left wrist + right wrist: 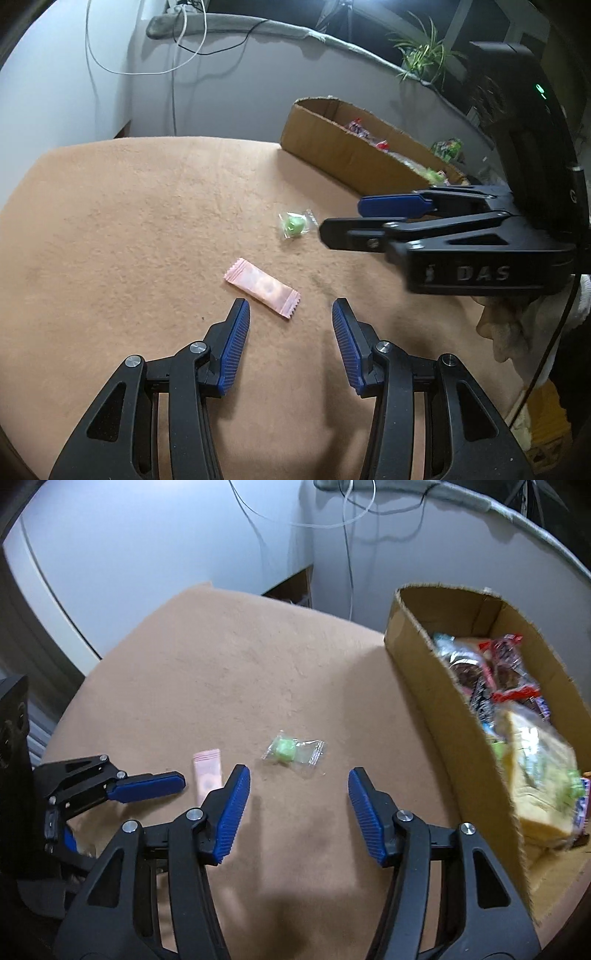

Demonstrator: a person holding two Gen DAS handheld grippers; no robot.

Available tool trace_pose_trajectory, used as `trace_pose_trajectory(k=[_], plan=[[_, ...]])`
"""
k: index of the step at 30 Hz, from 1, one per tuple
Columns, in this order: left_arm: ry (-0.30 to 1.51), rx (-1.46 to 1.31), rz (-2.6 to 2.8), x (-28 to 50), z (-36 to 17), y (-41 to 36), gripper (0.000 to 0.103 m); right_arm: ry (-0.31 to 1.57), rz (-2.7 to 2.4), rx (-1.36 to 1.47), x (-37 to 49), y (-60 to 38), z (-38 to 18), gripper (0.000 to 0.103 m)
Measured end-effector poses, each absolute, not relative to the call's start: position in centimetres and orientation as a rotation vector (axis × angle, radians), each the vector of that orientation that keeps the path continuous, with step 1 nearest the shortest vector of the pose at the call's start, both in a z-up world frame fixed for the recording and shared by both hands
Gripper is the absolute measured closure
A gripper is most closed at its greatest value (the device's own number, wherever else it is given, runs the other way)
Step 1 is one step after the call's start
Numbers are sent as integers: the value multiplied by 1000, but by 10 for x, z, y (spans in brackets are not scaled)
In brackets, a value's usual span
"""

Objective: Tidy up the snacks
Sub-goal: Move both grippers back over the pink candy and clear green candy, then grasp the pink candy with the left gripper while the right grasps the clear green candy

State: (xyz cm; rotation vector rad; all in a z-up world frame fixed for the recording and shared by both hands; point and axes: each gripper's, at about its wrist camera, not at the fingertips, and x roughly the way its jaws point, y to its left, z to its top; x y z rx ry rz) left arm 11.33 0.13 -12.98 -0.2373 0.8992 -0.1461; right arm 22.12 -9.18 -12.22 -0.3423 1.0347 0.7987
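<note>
Pickup stage — both tools empty, jaws spread wide. Left gripper (291, 310) hovering just short of pink wafer packet (261, 287); right gripper (299, 775) nearing green wrapped candy (283, 750) on tan cloth (221, 672). Next, likely: lower, straddle, pinch — then carry to snack-filled cardboard box (417, 657).

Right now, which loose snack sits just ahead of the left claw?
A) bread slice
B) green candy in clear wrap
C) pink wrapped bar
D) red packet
C: the pink wrapped bar lies on the tan cloth just ahead of the open left claw; the green candy lies farther off.
</note>
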Motion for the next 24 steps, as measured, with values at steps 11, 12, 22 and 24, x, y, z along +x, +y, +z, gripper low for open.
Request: trace_pose_trajectory(k=[11,12,22,24], plan=[[897,-165,-96,130,-137,-7,57,1067,791,-317,234,-77,-139,45],[898,-155,-90,132,-137,-8,57,1063,789,-322,234,-76,-139,45],[898,-66,-67,140,-139,-9,66,1048,763,-386,234,-70,-140,65],[902,-38,-75,140,-139,-6,72,1052,761,-390,235,-72,-140,68]])
